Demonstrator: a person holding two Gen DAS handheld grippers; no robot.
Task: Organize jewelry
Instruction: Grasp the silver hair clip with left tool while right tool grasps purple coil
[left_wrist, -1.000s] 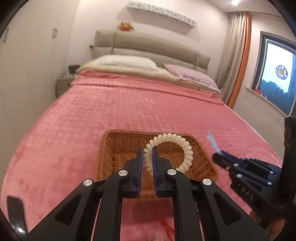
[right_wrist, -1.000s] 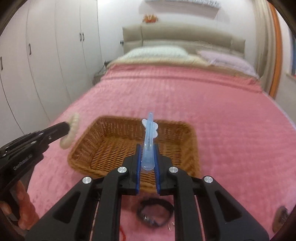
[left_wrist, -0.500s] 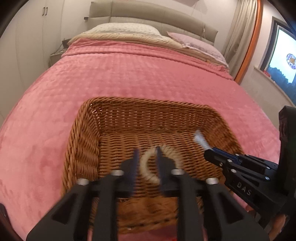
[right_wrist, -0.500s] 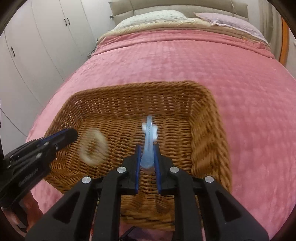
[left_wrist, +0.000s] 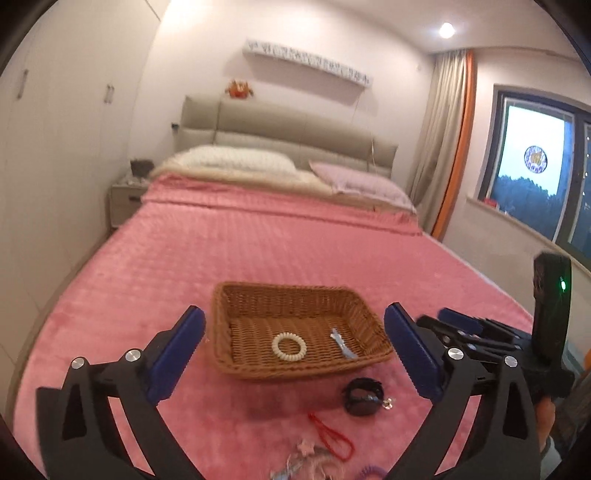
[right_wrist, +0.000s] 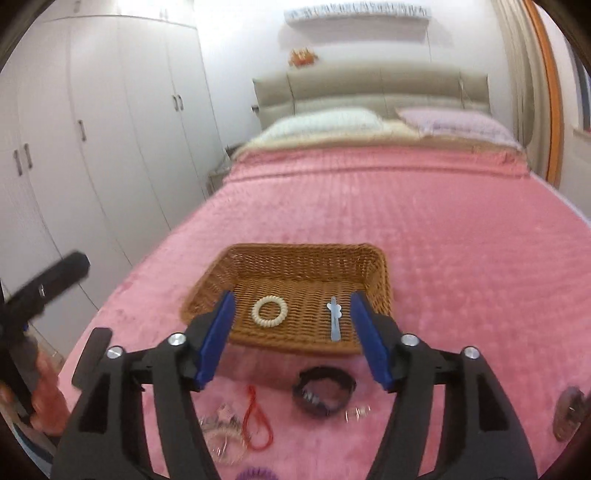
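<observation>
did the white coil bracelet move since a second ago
Yes. The white coil bracelet was clamped in the left gripper above the wicker basket; the jaws have just opened, and it lies on the basket floor.

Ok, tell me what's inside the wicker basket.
Inside the basket: a cream spiral hair tie and a pale blue hair clip, lying apart. The near wall hides a strip of floor.

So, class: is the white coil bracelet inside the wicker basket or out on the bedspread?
Inside. The white coil bracelet lies flat on the wicker basket floor, left of the blue clip.
</observation>
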